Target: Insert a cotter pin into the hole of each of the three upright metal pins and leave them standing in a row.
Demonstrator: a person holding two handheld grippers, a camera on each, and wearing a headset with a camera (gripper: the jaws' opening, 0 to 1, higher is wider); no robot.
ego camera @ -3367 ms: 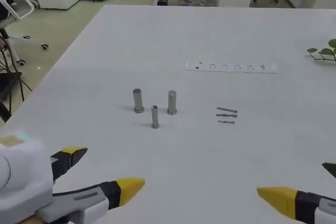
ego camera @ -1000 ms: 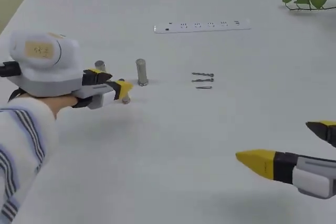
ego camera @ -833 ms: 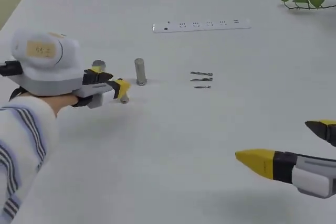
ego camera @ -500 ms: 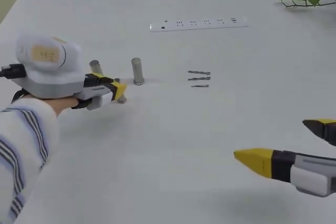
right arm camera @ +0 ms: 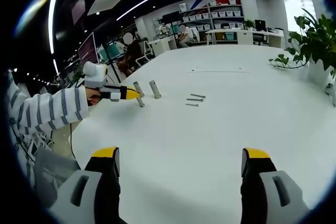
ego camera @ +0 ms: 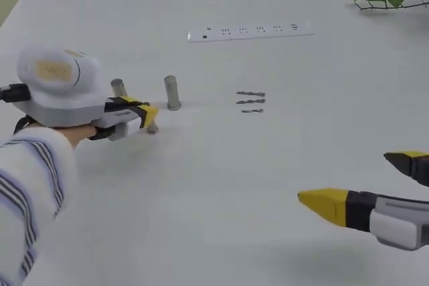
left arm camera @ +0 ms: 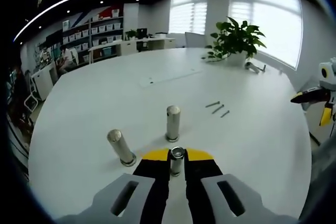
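Although the left gripper has its yellow-tipped jaws drawn narrow around the short upright cylindrical steel pin, apparently clamping it near its top, no part of the task looks finished. The three thin grey metal cotter pins lie side by side on the white workbench, well apart from the uprights, and none sits in a hole. The two other upright steel pins stand just beyond the held one, forming a loose triangle with it rather than a row. The right gripper hovers with jaws wide and empty, well away from the cotter pins. All three insertions and the lining-up remain, I judge.
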